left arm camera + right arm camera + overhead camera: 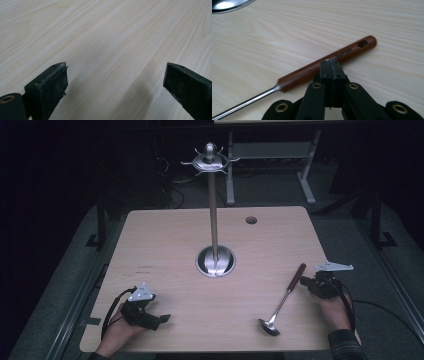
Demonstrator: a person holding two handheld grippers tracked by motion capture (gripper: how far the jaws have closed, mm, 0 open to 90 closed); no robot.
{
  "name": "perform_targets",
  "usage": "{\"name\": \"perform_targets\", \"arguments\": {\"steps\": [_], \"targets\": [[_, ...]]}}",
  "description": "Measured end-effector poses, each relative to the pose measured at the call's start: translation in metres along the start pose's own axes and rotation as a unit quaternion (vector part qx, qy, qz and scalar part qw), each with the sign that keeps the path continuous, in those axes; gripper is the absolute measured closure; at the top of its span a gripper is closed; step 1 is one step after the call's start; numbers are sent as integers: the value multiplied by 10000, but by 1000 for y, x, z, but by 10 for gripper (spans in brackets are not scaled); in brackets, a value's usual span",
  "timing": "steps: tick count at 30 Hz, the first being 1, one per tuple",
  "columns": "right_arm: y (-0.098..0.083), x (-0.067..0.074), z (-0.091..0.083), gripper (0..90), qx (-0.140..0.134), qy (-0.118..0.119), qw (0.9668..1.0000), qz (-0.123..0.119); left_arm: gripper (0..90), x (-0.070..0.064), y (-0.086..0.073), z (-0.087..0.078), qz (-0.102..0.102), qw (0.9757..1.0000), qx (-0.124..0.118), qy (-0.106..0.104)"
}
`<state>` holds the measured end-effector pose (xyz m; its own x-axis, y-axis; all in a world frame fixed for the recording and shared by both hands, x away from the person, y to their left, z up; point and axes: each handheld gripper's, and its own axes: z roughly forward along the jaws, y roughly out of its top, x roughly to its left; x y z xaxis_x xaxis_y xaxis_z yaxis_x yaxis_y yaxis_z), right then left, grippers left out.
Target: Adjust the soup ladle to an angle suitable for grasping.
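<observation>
The high view looks forward and down from above the person's side, taking in the whole table [165, 240]. The left gripper view skims low over bare wood at seven o'clock of the table. The right gripper view sits close behind the ladle [327, 63] handle at four o'clock; the high view shares that ladle [282, 302].

One word could be read: "SUPER", stamped in dark capitals along the brown wooden handle [329, 63] of the ladle [280, 306] (near the end with the hanging hole). A faint dark mark on the tabletop [145, 266] was too small to read.
</observation>
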<state>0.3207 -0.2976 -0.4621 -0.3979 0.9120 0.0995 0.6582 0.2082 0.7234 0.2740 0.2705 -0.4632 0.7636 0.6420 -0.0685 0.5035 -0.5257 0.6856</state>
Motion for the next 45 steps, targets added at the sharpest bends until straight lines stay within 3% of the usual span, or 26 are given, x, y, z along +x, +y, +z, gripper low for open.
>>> {"name": "perform_targets", "arguments": {"steps": [9, 17, 35, 45], "targets": [[4, -7, 11, 900, 104, -139, 9998, 115, 50, 0, 0, 0, 30, 10000, 4, 0], [7, -6, 18, 900, 173, -82, 9997, 144, 50, 0, 0, 1, 13, 10000, -4, -9], [30, 7, 41, 900, 253, 5, 9996, 79, 50, -1, 0, 1, -2, 10000, 11, -34], [37, 15, 52, 900, 321, 183, 9993, -44, 50, -1, 0, 1, 0, 10000, 11, -39]]}}
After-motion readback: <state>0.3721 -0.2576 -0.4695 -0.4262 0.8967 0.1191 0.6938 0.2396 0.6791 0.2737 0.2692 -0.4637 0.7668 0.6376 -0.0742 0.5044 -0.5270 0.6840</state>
